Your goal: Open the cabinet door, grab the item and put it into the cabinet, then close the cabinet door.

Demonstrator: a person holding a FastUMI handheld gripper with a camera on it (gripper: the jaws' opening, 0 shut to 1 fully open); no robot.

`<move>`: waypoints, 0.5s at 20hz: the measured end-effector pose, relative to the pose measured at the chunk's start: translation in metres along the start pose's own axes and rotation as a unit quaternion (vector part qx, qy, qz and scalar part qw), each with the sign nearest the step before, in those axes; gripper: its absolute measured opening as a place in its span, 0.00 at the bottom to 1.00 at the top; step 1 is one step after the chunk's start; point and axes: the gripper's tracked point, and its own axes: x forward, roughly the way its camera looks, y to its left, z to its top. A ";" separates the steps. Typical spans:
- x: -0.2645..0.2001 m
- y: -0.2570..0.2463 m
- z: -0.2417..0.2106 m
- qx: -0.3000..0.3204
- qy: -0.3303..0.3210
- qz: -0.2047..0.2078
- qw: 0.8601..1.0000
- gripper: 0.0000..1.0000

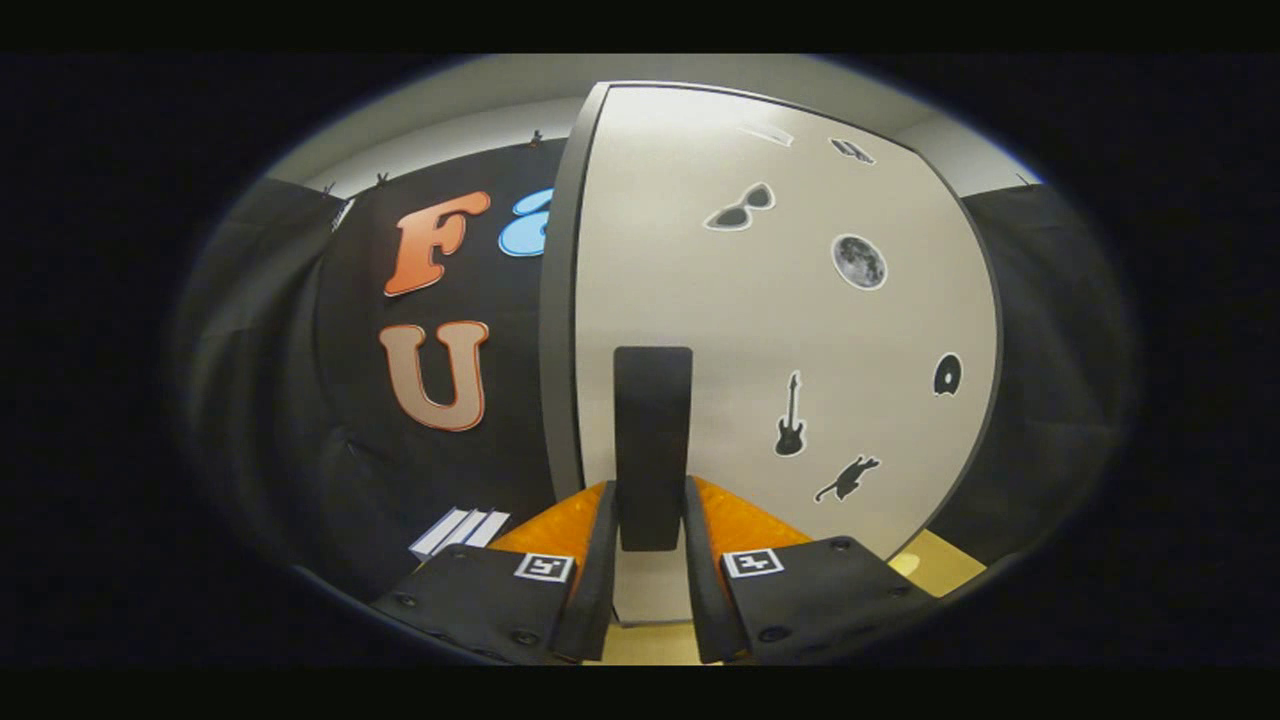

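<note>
- A small white striped item [458, 532] is lying flat on the tabletop [940, 565], left of the fingers and out toward its left edge, with the black cloth wall [330, 400] hanging right behind it; what it is exactly cannot be told from here.
- The cloth is draping in soft folds, matte and dark, and is filling the room to the left of the cabinet.
- The gripper [652, 590] is sitting low in front of the cabinet door [780, 330], its two fingers standing narrowly apart with the lower end of the door handle [652, 445] reaching down between them.
- Whether the fingers are pressing on the handle cannot be told; they are lying close along both of its sides.
- The handle is showing as a tall, flat, dark bar with rounded corners, standing upright near the door's left edge.
- The door is looking smooth, pale and matte, with a thin dark rim running around it, and its dark left side edge [560, 300] is facing the cloth wall.
- Small flat stickers are dotting the door's right half: sunglasses [739, 207], a moon [859, 262], a guitar [790, 417] and a cat [847, 478].
- Right of the door, a strip of yellowish wooden tabletop is lying bare beside its lower corner, with more dark cloth beyond it.
</note>
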 end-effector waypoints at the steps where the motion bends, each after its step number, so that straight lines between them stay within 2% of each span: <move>1: 0.000 0.000 0.001 0.002 0.000 0.002 1.000 0.39; 6: -0.008 -0.001 -0.001 -0.001 0.002 0.012 1.000 0.34; 10: -0.024 0.000 0.003 0.016 -0.004 0.037 0.999 0.28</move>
